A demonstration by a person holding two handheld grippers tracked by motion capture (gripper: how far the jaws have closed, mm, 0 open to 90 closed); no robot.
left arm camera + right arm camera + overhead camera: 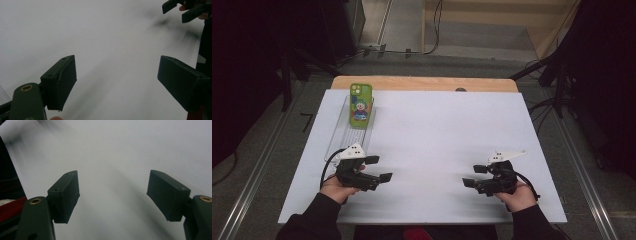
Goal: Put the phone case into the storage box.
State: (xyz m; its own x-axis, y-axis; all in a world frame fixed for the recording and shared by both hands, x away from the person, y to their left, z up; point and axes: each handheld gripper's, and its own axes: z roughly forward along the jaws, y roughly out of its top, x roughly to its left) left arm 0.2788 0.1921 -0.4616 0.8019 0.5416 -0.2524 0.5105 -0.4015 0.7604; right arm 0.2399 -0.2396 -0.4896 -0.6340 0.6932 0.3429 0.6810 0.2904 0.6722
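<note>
Green phone [361, 104] lies well beyond the left tool [379, 168].

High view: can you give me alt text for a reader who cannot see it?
A person holds the left claw and the right claw, both open and empty, low over a white table. A green phone with a cartoon figure stands at the far left on a clear tray.

High view overhead, gripper views close, sharing white table [437, 130]
</note>
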